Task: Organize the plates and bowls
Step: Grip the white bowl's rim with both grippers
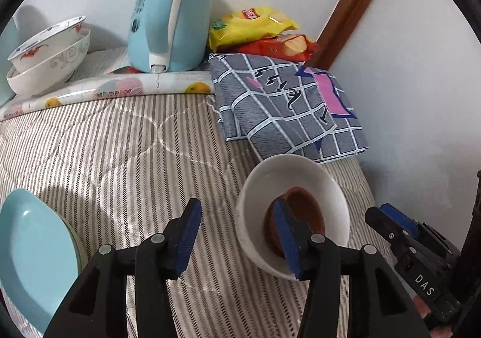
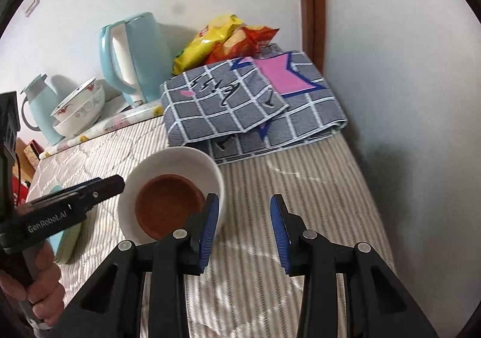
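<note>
"DAS" on right gripper [image 1: 390,226]; "GenRobot.AI" on left gripper [image 2: 99,187].

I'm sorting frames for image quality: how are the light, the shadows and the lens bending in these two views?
Left wrist view: patchy sunlight on the striped quilt, glare on the blue plate, door frame bowed by the fisheye. Right wrist view: dark shadow on the wall at right, slight softness on the white bowl, black corners.

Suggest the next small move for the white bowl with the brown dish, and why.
Probably ease the left gripper right and close on the white bowl rim. Both sets of jaws are open and hold nothing, one left finger is already over the brown dish, and two stacked bowls sit by the kettle.
</note>
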`<state>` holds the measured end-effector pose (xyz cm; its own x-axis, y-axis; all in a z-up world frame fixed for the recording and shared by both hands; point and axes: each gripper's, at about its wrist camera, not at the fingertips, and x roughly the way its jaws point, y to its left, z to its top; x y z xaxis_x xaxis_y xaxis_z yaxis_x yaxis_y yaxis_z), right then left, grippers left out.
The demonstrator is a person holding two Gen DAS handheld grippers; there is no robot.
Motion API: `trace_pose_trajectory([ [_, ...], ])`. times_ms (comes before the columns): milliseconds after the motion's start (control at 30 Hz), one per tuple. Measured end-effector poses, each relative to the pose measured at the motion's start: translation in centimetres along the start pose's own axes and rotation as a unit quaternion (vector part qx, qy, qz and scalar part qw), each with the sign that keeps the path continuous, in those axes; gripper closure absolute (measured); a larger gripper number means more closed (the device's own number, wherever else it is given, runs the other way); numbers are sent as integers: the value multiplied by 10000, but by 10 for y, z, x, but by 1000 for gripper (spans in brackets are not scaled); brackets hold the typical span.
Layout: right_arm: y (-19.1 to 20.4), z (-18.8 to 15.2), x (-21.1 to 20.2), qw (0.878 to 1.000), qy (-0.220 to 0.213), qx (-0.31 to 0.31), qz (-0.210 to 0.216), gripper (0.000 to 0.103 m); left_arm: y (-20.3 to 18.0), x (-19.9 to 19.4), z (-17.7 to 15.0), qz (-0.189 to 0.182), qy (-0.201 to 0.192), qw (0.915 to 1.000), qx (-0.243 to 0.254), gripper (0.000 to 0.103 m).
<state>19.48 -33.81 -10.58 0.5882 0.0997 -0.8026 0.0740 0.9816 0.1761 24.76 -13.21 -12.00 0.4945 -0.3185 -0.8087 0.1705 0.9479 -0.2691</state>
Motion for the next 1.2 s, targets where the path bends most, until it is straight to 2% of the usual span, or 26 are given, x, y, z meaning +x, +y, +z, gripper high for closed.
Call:
trace_pose_trajectory([
  [200,6,3,16,9998,173,-19,27,71,7,13,0,33,134,9999,-33,56],
  [367,12,3,30,9991,399,-121,-29,81,6,24,0,16,247,9997,39,57],
  [633,18,2,49,9975,675,-149,-120,82,4,40,0,141,407,9990,84,61],
  [933,24,2,64,9954,871,-304,-259,82,0,52,-2,119,588,9981,116,63],
  [1200,23,5,70,9951,899,-308,-274,76,1,53,-1,34,597,9982,13,64],
])
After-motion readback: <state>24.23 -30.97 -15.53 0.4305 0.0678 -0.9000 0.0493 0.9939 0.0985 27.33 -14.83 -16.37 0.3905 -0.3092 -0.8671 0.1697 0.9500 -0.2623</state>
